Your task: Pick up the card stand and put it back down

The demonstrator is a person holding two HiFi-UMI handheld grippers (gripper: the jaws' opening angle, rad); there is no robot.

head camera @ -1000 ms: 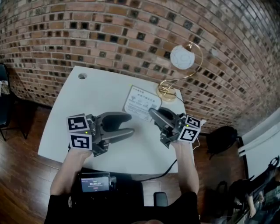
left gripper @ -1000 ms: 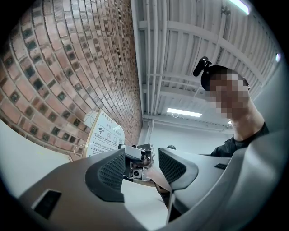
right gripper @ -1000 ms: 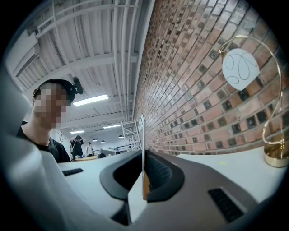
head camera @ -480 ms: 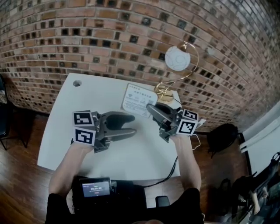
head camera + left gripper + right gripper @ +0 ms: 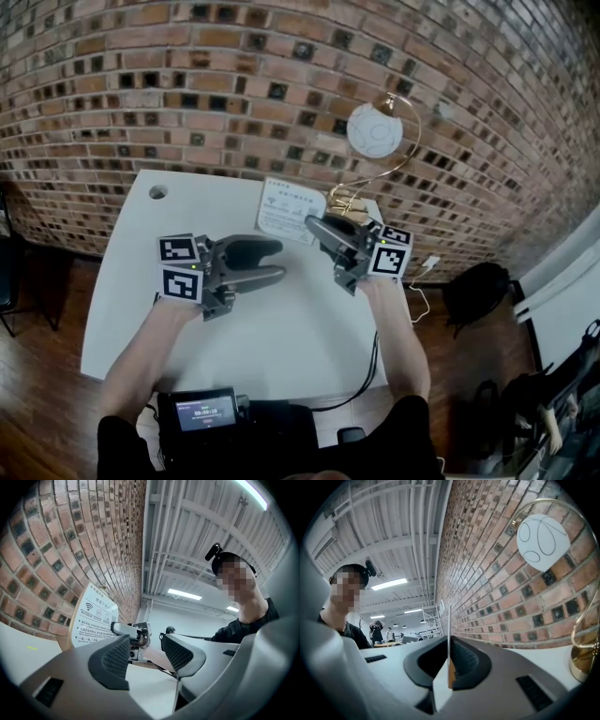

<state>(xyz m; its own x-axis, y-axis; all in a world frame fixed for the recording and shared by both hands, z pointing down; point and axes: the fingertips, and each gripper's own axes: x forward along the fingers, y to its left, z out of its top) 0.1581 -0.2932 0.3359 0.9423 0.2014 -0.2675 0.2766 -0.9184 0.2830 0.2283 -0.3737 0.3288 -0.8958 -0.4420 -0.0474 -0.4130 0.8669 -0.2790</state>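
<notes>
Right now the right gripper (image 5: 315, 226) is clenched on the card stand (image 5: 289, 208), pinching the card edge nearest the lamp (image 5: 375, 131). The thin sheet sits edge-on between its pads, so a side pinch looks like the only solid hold. The stand is just beside the lamp's base, at the wall side of the tabletop (image 5: 281, 337). Can't tell whether its foot is off the surface. The left gripper (image 5: 279, 260) is released, with nothing between its jaws, and sits farther from the lamp than the stand, probably just keeping clear. Judgement: pick-up phase, put-down not yet done.
</notes>
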